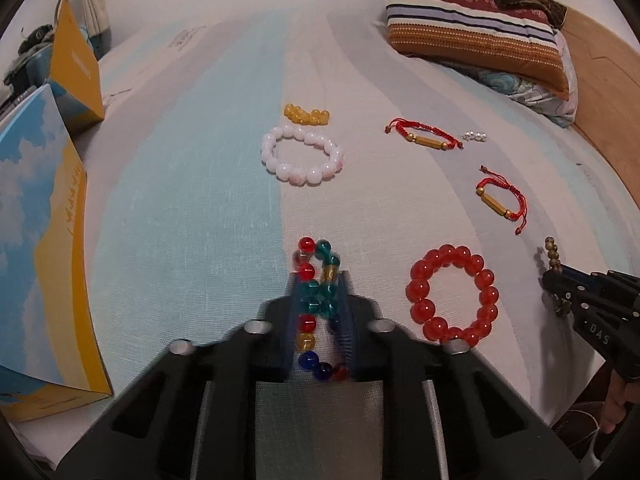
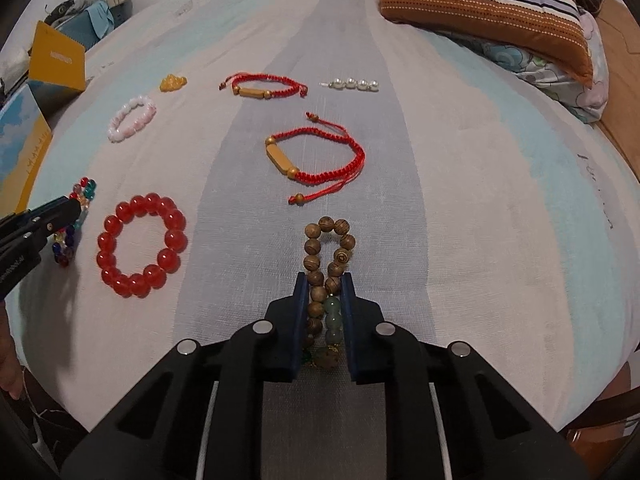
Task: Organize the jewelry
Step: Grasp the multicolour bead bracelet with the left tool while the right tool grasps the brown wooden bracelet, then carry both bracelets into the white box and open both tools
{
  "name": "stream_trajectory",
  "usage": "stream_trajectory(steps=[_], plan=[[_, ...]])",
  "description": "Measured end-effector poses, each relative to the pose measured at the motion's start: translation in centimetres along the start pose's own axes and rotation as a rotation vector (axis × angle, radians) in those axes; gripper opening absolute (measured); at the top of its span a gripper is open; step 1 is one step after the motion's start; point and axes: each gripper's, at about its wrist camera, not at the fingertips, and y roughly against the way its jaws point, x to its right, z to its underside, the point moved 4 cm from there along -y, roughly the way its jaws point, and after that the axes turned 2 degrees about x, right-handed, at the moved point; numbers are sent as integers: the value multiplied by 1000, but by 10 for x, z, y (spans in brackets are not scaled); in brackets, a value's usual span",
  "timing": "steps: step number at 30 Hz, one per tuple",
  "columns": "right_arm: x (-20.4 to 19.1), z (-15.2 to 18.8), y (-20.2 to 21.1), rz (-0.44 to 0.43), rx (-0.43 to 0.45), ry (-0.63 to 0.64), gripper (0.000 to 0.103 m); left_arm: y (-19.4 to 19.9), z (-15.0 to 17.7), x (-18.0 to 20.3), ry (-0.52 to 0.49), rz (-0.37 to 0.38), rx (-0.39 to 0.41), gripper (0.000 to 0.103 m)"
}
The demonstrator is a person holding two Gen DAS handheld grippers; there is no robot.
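The left gripper [image 1: 320, 284] clamps a multicoloured bead bracelet [image 1: 318, 304] between its jaws. The right gripper [image 2: 325, 286] pinches a wooden bead bracelet [image 2: 326, 264]. Squeezed beads may roll and slip free.

Glossy glass-like multicolored bracelet [image 1: 318, 300], grained wooden bead bracelet [image 2: 326, 264], woven cloth bedsheet [image 2: 460, 200].

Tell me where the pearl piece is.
The pearl piece lies at the far end of the bedsheet in the right wrist view, right of the farther red cord bracelet, near the striped pillow.

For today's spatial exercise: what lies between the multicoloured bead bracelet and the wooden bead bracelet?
The red bead bracelet lies flat between the multicoloured bead bracelet and the wooden bead bracelet, clearest in the right wrist view.
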Motion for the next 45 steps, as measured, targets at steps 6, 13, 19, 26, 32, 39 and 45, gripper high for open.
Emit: stream_trajectory(steps=[6, 13, 19, 26, 32, 39, 45], plan=[[0, -2, 4, 3, 21, -11, 15, -1, 1, -2, 2, -7, -5, 9], [3, -5, 11, 7, 52, -30, 15, 3, 0, -4, -2, -4, 2, 9], [7, -7, 16, 9, 76, -50, 15, 18, -4, -3, 5, 18, 30, 9], [10, -9, 21, 7, 98, -69, 15, 31, -8, 0, 10, 35, 56, 9], [12, -10, 23, 8, 108, -79, 15, 35, -10, -1, 15, 37, 58, 9], [14, -25, 44, -7, 138, -113, 15, 49, -19, -2, 22, 21, 55, 9], [-1, -40, 58, -39, 147, -100, 15, 64, -29, -4, 24, 13, 57, 9]])
